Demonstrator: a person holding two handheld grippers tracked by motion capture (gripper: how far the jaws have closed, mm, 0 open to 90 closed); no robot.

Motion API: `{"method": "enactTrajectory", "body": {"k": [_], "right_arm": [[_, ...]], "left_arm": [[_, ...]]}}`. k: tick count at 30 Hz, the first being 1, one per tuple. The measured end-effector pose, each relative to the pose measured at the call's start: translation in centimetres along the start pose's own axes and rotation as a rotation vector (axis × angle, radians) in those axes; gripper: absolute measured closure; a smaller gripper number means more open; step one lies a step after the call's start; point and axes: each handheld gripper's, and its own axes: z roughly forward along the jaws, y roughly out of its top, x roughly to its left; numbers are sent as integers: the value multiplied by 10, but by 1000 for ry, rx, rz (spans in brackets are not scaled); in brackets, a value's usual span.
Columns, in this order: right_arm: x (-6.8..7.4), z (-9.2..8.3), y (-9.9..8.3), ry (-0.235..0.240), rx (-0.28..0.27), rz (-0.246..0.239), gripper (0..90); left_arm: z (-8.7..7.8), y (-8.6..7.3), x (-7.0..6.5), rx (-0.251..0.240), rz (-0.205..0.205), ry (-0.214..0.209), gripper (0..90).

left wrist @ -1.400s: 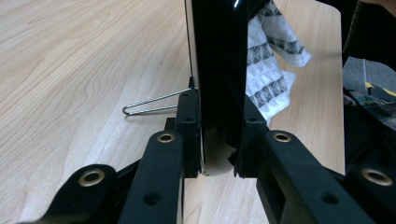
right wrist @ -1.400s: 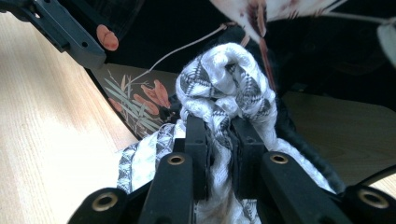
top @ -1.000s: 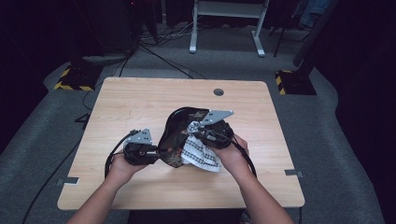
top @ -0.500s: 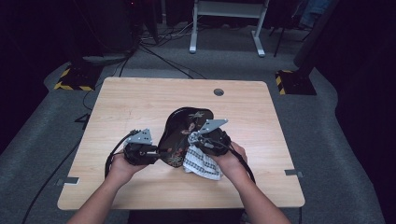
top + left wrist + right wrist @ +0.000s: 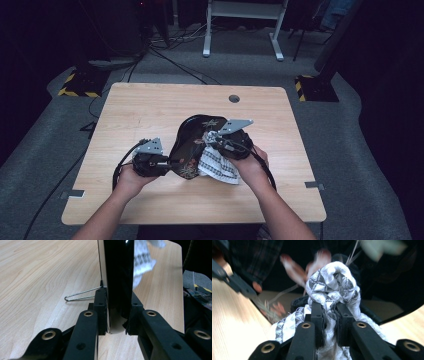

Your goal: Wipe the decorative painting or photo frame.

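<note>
Wiping a black lacquered tray (image 5: 192,145) with a patterned cloth (image 5: 219,167).

Left gripper (image 5: 167,168): fingers (image 5: 100,312) clenched on the tray's near rim, one pad on each face. Seen edge-on in the left gripper view, tray (image 5: 116,277) standing upright between the pads, glossy black on one side, pale edge at the bottom. Thin wire loop (image 5: 81,295) lying on the desk (image 5: 37,277) just beside the left pad; purpose not clear.

Right gripper (image 5: 328,312): fingers (image 5: 317,315) grasping a bunched wad of the white-and-black cloth (image 5: 332,285), wad pressed against the tray's decorated inner face. Right gripper view blurred around the painted motifs, so exact contact patch hard to tell.

From the high view: tray tilted up off the desk (image 5: 150,110), held near the front middle, right gripper (image 5: 220,142) over its right half, loose cloth tail hanging down to the desk surface.

To do well, by judgement:
- Keep left grip firm and steady; tray slick, likely to pivot under wiping pressure.
- Press lightly, sweep along the curve, not across the rim.
- Keep wad proud of the fingertips so hard pads stay off the lacquer.
- Mind cloth tail; risk of dragging or snagging under the tray edge.
</note>
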Motion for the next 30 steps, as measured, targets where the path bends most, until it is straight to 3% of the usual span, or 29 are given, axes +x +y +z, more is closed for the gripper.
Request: {"method": "enactTrajectory", "body": {"k": [5,10,16,20,23,30], "right_arm": [[4,14,-14,16,45,1,800],[4,13,-13,15,54,-3,800],[-5,-8,9,-15,-12,-4,800],[-7,-15,14,-26,-41,5,801],[-6,-11,7,-24,-52,23,801],[-2,12,-19,6,9,47,802]], "left_arm": [[0,0,0,-2,-2,-1,762],[0,0,0,0,-1,-1,762],[0,0,1,-1,-4,-5,761],[0,0,0,-1,-5,-5,761],[0,0,0,0,-5,-3,761],[0,0,1,0,-5,-7,756]]}}
